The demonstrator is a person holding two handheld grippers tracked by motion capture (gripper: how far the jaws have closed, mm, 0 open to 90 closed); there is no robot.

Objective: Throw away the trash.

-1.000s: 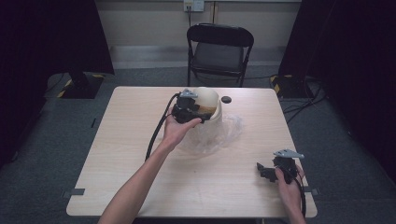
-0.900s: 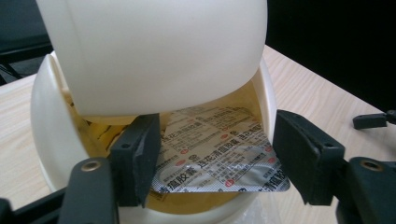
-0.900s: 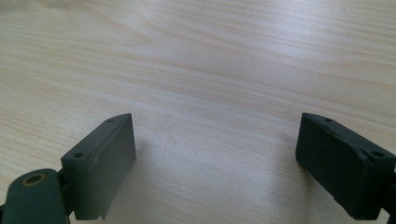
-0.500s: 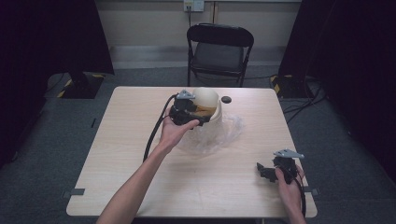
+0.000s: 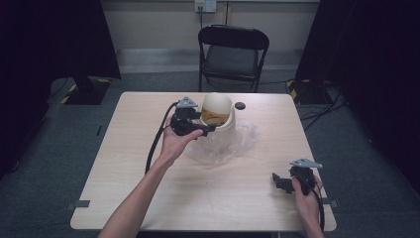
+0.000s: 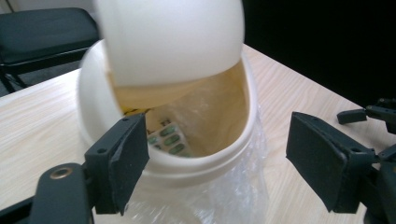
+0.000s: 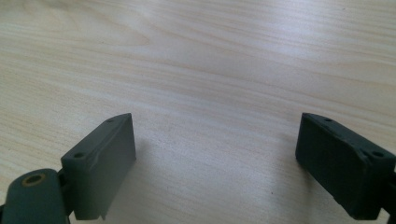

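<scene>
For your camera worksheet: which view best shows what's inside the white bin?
The left gripper view: it looks straight into the bin, past the tipped lid, onto a blister pack. The high view shows the bin small, its inside a brownish blur. The right gripper view faces bare table.

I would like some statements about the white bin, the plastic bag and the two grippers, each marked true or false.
1. The left gripper is open in front of the white bin. True.
2. The right gripper holds a black cap. False: it is open over bare table, holding nothing.
3. The bin's lid is tilted, so the inside shows. True; a blister pack lies in there.
4. The bin stands on a clear plastic bag. True.
5. The chair stands on the table. False: it stands on the floor beyond the far edge.
</scene>
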